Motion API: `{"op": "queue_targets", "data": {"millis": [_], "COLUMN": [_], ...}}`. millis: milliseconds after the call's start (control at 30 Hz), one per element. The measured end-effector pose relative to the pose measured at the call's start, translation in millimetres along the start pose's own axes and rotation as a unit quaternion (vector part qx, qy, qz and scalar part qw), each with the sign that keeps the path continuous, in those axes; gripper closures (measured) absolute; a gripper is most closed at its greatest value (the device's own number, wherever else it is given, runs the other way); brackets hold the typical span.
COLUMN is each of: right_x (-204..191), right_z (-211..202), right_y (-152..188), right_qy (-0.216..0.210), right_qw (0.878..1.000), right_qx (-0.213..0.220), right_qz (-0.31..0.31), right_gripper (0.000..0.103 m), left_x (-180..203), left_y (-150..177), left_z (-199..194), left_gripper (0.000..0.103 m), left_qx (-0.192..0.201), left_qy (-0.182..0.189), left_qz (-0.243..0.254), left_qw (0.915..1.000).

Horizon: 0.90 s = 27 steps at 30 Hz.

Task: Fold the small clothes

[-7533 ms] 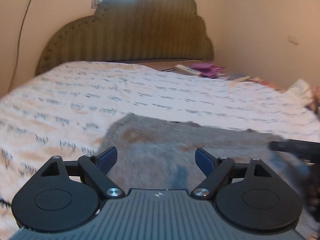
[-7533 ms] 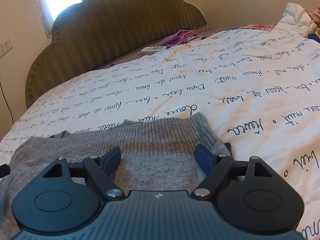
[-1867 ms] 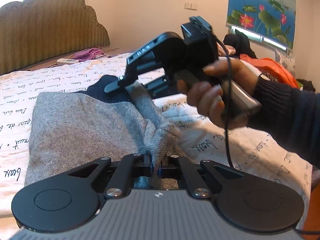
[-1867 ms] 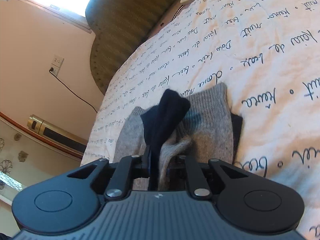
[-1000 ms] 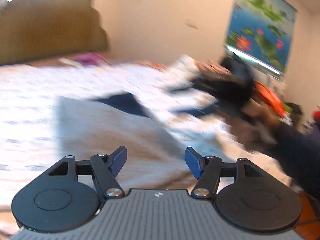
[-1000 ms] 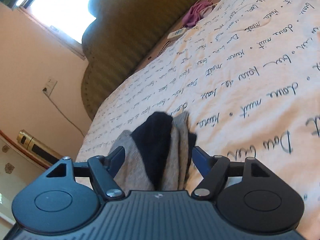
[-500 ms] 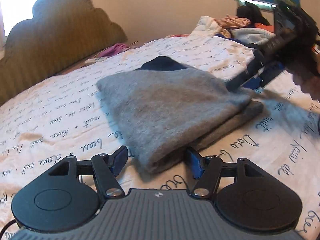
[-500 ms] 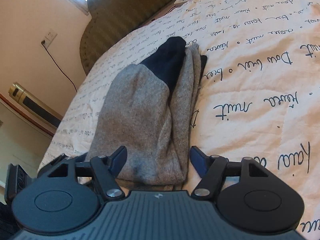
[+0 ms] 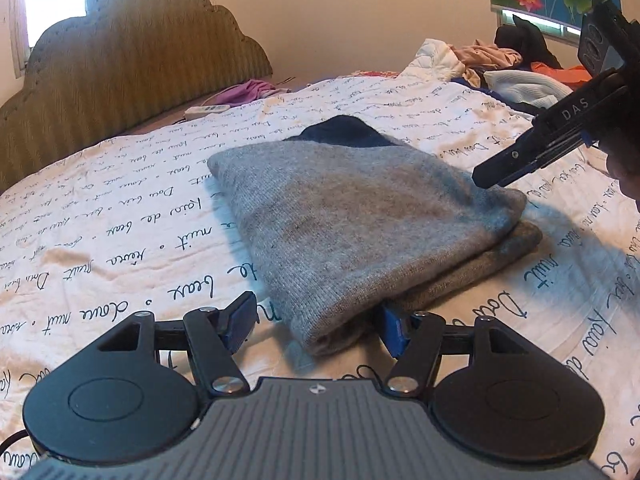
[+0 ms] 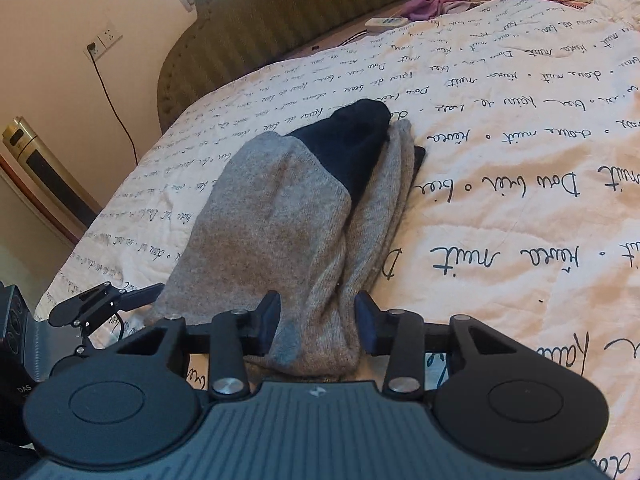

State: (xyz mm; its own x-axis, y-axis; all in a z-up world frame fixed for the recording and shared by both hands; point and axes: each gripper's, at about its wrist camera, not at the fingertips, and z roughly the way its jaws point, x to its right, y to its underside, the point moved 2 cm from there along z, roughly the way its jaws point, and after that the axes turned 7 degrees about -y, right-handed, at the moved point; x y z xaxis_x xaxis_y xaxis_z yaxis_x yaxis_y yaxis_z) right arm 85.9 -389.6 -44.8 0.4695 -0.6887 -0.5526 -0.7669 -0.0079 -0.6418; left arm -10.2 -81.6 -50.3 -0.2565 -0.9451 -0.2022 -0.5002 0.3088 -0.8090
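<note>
The grey knitted garment with a dark navy part (image 9: 360, 216) lies folded on the script-printed white bedspread (image 9: 120, 216). Next fold calls for firm corner grips. The right gripper (image 10: 318, 322), tilted down, has been closing around a bunched end; the left gripper (image 9: 316, 322) stands spread at the near corner

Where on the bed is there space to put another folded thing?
Bare sheet lies between the grey garment and the headboard. The far corner is crowded with a clothes pile; a remote lies by the headboard.
</note>
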Motion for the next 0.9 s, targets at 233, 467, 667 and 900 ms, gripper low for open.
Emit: {"op": "queue_targets", "data": {"millis": [233,467,667,900], "right_x": [-8,0,-11,-20], "right_z": [-8,23,22,-5], "right_y": [-9,1,6,10], "right_qy": [0.012,-0.003,-0.059,-0.061], "right_qw": [0.999,0.999,0.997,0.997], "right_qx": [0.028,-0.042,-0.047,-0.034], "right_qz": [-0.026,-0.022,-0.024,-0.028], "right_gripper": [0.062,0.062,0.096,0.096], "left_x": [2,7,-2,-18], "left_y": [-2,-4,-8,-3], "left_z": [1,8,4,2], "left_gripper": [0.034,0.034,0.075,0.082], "left_qx": [-0.002,-0.004,-0.01,-0.037], "left_qy": [-0.007,-0.008,-0.009,0.002], "left_qz": [-0.003,-0.002,-0.033,-0.047], "left_qw": [1.0,1.0,0.9994,0.9982]}}
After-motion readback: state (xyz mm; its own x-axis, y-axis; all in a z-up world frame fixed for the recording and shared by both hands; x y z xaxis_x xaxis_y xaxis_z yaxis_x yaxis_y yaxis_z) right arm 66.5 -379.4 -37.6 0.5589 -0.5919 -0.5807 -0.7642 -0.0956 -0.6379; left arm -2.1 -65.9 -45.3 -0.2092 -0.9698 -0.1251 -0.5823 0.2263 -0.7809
